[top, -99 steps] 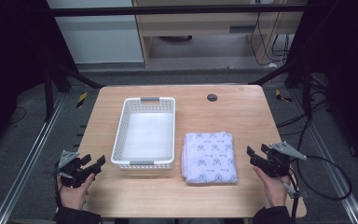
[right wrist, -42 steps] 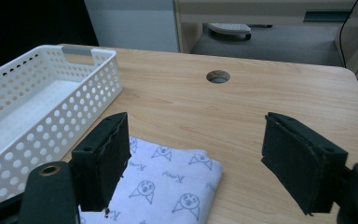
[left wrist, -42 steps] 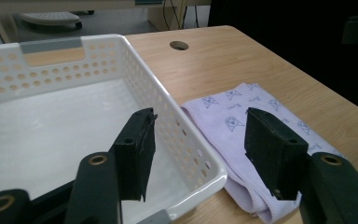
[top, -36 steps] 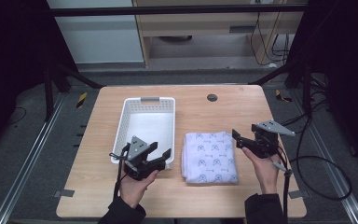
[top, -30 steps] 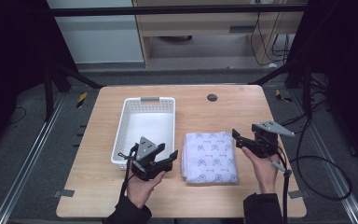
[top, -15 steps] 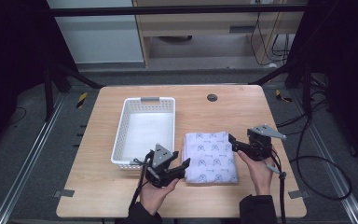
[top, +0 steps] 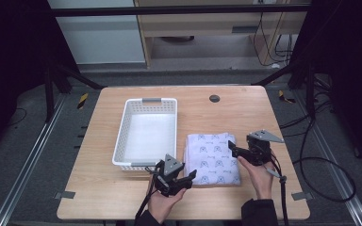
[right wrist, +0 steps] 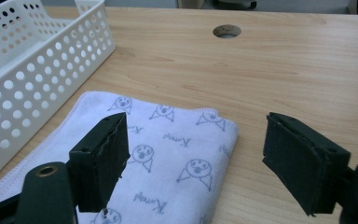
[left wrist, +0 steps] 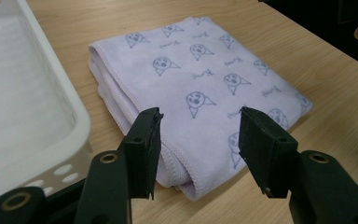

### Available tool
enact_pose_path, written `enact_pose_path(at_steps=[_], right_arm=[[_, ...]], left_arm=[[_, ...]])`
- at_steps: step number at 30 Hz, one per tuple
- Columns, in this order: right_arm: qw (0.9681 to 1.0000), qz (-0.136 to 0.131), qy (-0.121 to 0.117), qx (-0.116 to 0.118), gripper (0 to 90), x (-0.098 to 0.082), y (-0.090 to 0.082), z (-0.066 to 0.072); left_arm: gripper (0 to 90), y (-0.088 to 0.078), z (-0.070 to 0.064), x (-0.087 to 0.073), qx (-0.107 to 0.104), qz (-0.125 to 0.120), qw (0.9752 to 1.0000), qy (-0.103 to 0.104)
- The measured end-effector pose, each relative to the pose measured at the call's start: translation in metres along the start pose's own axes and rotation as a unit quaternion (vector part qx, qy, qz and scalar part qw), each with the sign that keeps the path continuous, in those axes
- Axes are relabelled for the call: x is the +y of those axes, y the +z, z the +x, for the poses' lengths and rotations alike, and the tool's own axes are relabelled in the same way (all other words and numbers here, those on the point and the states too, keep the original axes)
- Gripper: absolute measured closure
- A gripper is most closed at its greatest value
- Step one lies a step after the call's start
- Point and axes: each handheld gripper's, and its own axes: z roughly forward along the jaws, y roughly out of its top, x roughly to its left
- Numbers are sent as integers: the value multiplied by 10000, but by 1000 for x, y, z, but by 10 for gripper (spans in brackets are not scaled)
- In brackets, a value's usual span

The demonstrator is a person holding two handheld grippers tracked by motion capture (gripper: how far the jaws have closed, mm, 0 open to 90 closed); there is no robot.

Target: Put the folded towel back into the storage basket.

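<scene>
A folded lilac towel printed with small faces lies flat on the wooden table, right of a white perforated basket. My left gripper sits low at the towel's near left corner. Its jaws have just been closing a little and stand open; in the left gripper view the towel lies between and beyond them, untouched by the pads. My right gripper is open at the towel's right edge. In the right gripper view its wide jaws frame the towel's far corner.
The basket is empty and its near rim lies close to my left gripper. A round cable hole sits in the table behind the towel. Bare wood stretches along the front left. Cables trail from both grippers.
My left gripper has travelled right along the table's front and sunk to the towel's near left corner. My right gripper has come left and down to the towel's right edge.
</scene>
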Motion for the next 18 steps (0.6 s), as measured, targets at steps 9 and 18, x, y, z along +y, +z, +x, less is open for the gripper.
enact_pose_path(at_steps=[9,18], right_arm=[[9999,52,142,5,210,-6,6,-3],[9996,112,240,-25,232,-9,15,-6]], left_arm=[[445,16,1,-12,184,207,9996,-69],[382,31,4,-18,326,296,9988,-191]])
